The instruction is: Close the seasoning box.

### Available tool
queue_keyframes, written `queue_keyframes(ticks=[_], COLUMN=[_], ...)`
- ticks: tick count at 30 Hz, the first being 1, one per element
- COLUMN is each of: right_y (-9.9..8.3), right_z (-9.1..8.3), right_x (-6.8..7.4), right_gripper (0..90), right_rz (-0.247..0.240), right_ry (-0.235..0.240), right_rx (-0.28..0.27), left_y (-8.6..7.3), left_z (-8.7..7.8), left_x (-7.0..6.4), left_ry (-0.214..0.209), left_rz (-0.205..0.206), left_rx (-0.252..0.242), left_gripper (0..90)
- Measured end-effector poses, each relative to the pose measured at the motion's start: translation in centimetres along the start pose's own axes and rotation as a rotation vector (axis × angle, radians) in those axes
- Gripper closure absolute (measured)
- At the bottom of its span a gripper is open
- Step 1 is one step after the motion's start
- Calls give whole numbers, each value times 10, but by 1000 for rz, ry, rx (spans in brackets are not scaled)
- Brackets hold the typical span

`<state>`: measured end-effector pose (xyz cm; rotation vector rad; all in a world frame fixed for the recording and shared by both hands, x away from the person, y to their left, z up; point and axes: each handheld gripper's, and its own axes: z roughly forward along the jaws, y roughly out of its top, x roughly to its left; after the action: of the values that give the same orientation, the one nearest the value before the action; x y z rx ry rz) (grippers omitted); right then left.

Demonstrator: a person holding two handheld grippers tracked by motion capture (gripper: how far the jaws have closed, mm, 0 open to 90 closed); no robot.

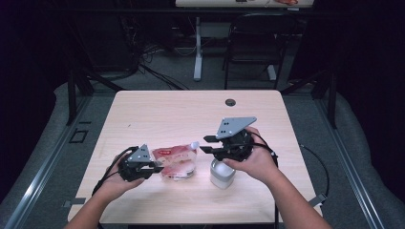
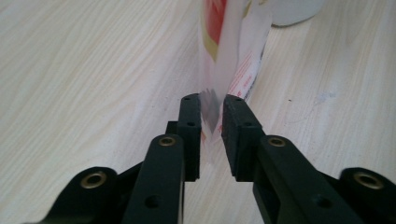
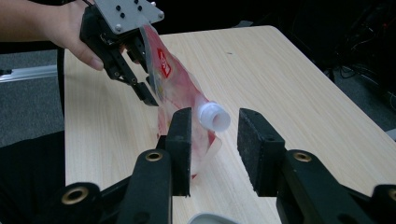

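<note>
- Your left gripper (image 2: 211,126) has its jaws pressed onto the flat sealed edge of the refill pouch (image 2: 233,51); in the left gripper view the thin plastic runs up from between the two pads toward the top centre of the frame
- In the high view that left gripper (image 1: 154,167) sits in the lower left of the tabletop, with the pouch (image 1: 174,160) just to its right, red and white print facing up
- In the right gripper view the same grip appears at upper left: the left gripper (image 3: 142,77) holds the pouch (image 3: 180,93) by its upper edge, so it hangs slanting down toward the middle of the frame
- Your right gripper (image 3: 215,154) is spread wide, pinching nothing; the pouch's white spout (image 3: 214,116) lies between the two pads near their tips, its open mouth facing the camera, touching neither pad as far as you can see
- In the high view the right gripper (image 1: 205,144) is right of centre, its tips just beside the spout (image 1: 194,144) at the pouch's upper right corner
- A white bottle (image 1: 222,174) stands on the table (image 1: 191,109) directly below your right hand (image 1: 258,160), just right of the pouch; its rim peeks in at the bottom edge of the right gripper view (image 3: 212,219)
</note>
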<state>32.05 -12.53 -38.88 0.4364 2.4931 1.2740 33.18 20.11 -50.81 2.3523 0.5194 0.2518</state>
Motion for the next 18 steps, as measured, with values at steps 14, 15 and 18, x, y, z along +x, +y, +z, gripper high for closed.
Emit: queue_keyframes(ticks=[14,15,18], right_y=[-32,-36,-43], right_z=[-20,-23,-29], right_x=[1,2,2], right_gripper=[595,587,575], right_rz=[75,86,115], right_ry=[-42,-50,-68], right_rx=[1,1,-2], left_y=[-27,-28,-32], left_z=[-5,-6,-11], left_x=[0,0,-3], left_ry=[28,28,40], left_rz=[-147,-160,-204], left_rx=[-68,-76,-105], left_gripper=[531,534,534])
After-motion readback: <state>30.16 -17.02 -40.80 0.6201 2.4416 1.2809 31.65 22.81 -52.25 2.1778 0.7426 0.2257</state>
